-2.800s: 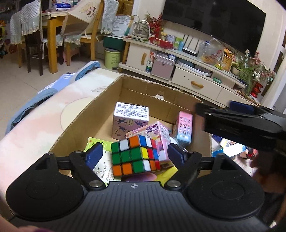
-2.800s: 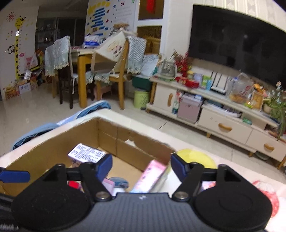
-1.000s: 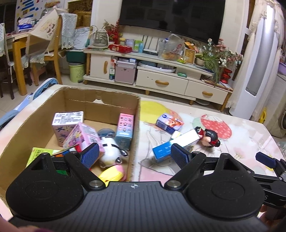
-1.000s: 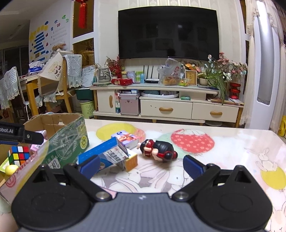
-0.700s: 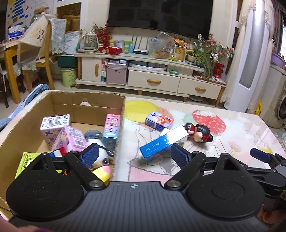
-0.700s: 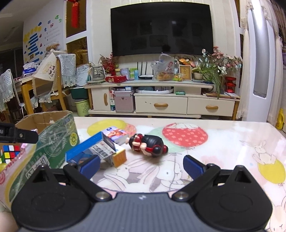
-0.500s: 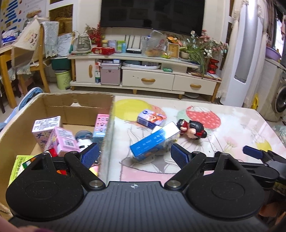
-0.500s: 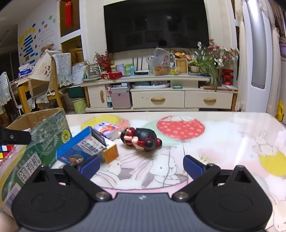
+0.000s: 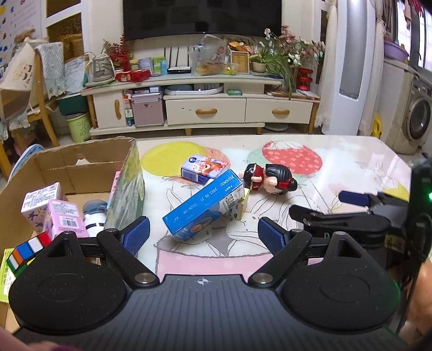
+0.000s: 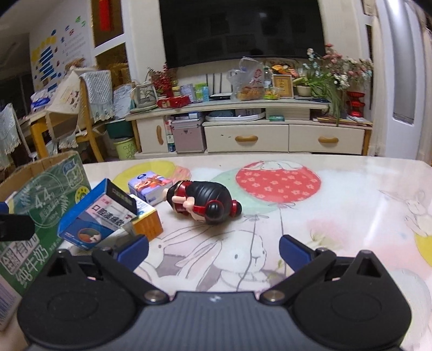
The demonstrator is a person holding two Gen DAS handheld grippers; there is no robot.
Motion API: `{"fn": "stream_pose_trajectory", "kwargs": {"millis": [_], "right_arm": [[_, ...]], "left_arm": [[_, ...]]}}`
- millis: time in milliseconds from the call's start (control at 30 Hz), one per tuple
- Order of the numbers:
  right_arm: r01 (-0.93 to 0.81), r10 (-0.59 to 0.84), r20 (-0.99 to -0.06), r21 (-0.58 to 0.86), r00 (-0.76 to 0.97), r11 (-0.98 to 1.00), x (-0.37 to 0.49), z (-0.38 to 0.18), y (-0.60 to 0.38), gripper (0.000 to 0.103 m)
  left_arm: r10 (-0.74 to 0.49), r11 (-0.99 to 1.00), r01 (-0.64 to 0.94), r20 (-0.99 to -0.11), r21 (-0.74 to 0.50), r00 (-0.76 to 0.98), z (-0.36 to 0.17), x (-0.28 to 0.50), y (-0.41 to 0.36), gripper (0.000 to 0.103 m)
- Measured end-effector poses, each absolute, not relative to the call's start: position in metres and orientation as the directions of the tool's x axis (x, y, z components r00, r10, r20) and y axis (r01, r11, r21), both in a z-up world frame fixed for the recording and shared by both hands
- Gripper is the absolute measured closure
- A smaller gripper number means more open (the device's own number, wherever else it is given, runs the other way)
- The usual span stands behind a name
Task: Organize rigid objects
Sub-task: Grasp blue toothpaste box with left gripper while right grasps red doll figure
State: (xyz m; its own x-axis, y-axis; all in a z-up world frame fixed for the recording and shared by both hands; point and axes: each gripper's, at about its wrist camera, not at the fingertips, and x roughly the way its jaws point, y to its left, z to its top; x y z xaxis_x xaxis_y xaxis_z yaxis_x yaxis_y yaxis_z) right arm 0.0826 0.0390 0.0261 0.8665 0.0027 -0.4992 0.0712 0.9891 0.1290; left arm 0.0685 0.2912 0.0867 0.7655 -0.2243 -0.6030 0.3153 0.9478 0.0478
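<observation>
Both tools hang empty above the table, fingers spread wide. The left gripper (image 9: 202,235) sits low beside the cardboard box (image 9: 127,186), its open span squarely framing the long blue carton (image 9: 201,209), which to my eye makes that the likely next pick. The right gripper (image 10: 213,249) faces the black-and-red doll figure (image 10: 206,202), which lies on its side a little way ahead of the pads.

The blue carton is tilted, one end propped up on an orange-edged box (image 10: 147,218) tucked beneath it, so it would probably rock if nudged. Just behind them lies a small blue-and-white cartoon box (image 9: 203,168). These four are still outside the box.

Inside, a pink barcoded box (image 9: 64,218), a white star-printed carton (image 9: 40,199), a small blue-and-white toy (image 9: 94,213) and a Rubik's cube (image 9: 28,249) crowd the floor, and a green packet (image 9: 4,278) shows at the near corner, so sorting seems well along.

The table (image 10: 337,216) wears a glossy cloth printed with rabbits and balloons. Beyond stand a cream TV cabinet (image 9: 205,108) cluttered with flowers and boxes, a large dark television (image 9: 202,16) and, at the right, a washing machine (image 9: 415,118).
</observation>
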Motion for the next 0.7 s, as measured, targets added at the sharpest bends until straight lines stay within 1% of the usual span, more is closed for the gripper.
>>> {"fn": "stream_pose_trajectory", "kwargs": {"millis": [367, 500, 700], "right_arm": [[0.015, 0.068, -0.52, 0.154, 0.851, 0.988, 0.13, 0.013, 0.012, 0.001], [-0.035, 0.124, -0.523, 0.177, 0.843, 0.984, 0.143, 0.01, 0.009, 0.001], [-0.076, 0.157, -0.52, 0.174, 0.84, 0.982, 0.157, 0.011, 0.007, 0.001]], "left_arm": [[-0.152, 0.913, 0.345, -0.606, 0.216, 0.781, 0.067, 0.094, 0.262, 0.0], [-0.155, 0.907, 0.358, -0.614, 0.222, 0.774, 0.059, 0.108, 0.254, 0.0], [-0.169, 0.893, 0.385, -0.618, 0.233, 0.768, 0.046, 0.126, 0.246, 0.0]]}}
